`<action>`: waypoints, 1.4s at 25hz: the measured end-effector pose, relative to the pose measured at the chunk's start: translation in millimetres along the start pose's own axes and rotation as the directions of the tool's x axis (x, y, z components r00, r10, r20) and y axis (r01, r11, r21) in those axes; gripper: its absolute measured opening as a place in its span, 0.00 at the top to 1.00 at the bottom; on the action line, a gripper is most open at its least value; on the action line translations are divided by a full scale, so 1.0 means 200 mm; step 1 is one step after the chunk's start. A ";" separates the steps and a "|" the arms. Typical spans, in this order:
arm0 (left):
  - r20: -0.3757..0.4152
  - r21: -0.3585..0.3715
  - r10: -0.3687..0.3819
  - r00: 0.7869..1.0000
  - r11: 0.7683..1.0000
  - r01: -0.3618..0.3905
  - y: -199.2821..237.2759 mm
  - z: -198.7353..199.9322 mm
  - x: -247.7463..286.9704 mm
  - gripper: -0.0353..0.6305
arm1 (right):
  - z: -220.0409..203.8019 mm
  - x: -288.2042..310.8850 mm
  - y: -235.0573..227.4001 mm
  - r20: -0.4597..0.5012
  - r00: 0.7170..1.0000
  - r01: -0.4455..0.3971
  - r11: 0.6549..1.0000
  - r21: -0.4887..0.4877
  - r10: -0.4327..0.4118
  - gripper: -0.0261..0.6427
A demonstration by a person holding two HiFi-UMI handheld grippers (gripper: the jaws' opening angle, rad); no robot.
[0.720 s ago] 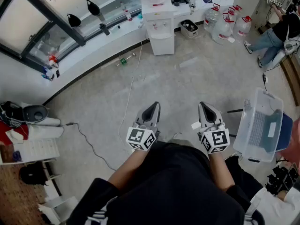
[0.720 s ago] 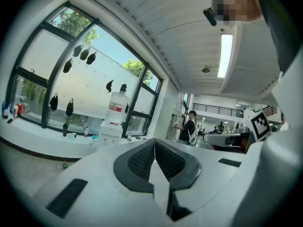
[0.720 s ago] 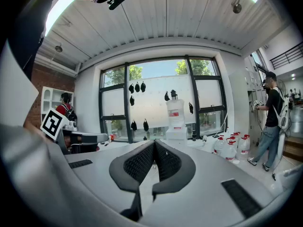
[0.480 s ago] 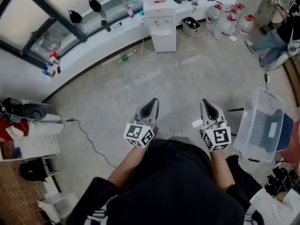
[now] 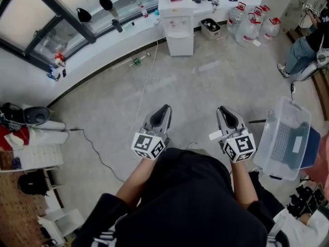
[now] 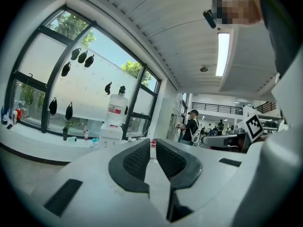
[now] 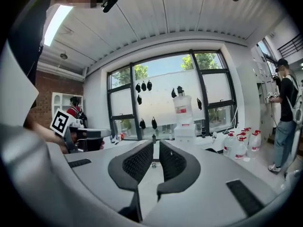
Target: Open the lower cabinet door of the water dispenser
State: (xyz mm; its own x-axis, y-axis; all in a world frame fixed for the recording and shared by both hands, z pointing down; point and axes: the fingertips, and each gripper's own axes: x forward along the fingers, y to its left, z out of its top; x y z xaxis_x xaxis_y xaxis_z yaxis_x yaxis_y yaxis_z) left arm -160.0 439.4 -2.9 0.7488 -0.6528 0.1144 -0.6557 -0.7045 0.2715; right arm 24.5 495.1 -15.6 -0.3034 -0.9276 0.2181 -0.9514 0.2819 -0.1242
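Observation:
The white water dispenser (image 5: pixel 176 22) stands far off against the window ledge, with a bottle on top and its lower cabinet door (image 5: pixel 180 44) closed. It also shows small in the left gripper view (image 6: pixel 111 126) and the right gripper view (image 7: pixel 183 122). My left gripper (image 5: pixel 165 108) and right gripper (image 5: pixel 222 109) are held side by side in front of the person's body, pointing toward the dispenser across a wide stretch of floor. Both are shut with nothing between the jaws (image 6: pixel 152 143) (image 7: pixel 156 143).
Several water bottles (image 5: pixel 249 27) and a black basket (image 5: pixel 209 28) stand to the right of the dispenser. A cable (image 5: pixel 144 91) runs across the grey floor, with a green bottle (image 5: pixel 136 62) beside it. A clear plastic bin (image 5: pixel 285 138) is close at right. A person (image 5: pixel 308 45) stands far right.
Both grippers have drifted slightly up the head view, still shut. The dispenser sits a little higher and further right in the picture than before.

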 end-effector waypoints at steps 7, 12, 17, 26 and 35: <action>-0.022 -0.027 -0.006 1.000 1.000 0.006 0.00 -0.05 0.02 0.53 | -0.04 -0.01 -0.02 -0.033 0.998 -0.044 0.999 -0.002 0.044 0.60; -0.022 -0.039 0.022 1.000 0.999 -0.023 0.01 -0.07 0.02 0.51 | -0.07 -0.01 -0.03 -0.047 0.997 -0.064 0.998 0.006 0.064 0.60; -0.025 -0.014 0.047 0.999 0.999 -0.047 -0.01 -0.07 -0.01 0.51 | -0.10 -0.03 -0.03 -0.051 0.995 -0.081 0.997 0.013 0.082 0.60; -0.074 -0.029 0.099 0.992 0.994 -0.101 0.04 -0.16 0.00 0.51 | -0.25 0.01 -0.08 -0.119 0.987 -0.097 0.993 0.069 0.105 0.60; -0.095 -0.060 0.052 0.994 0.997 -0.058 0.15 -0.17 0.35 0.51 | -0.26 0.22 -0.25 -0.158 0.982 -0.092 0.992 0.091 0.106 0.60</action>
State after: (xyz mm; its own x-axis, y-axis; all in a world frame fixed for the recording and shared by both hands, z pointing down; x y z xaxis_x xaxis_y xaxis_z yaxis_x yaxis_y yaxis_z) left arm -124.0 381.8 46.6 0.7194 -0.6592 0.2189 -0.6910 -0.6476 0.3211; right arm 55.5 452.8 49.7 -0.4069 -0.8421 0.3539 -0.9105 0.3426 -0.2317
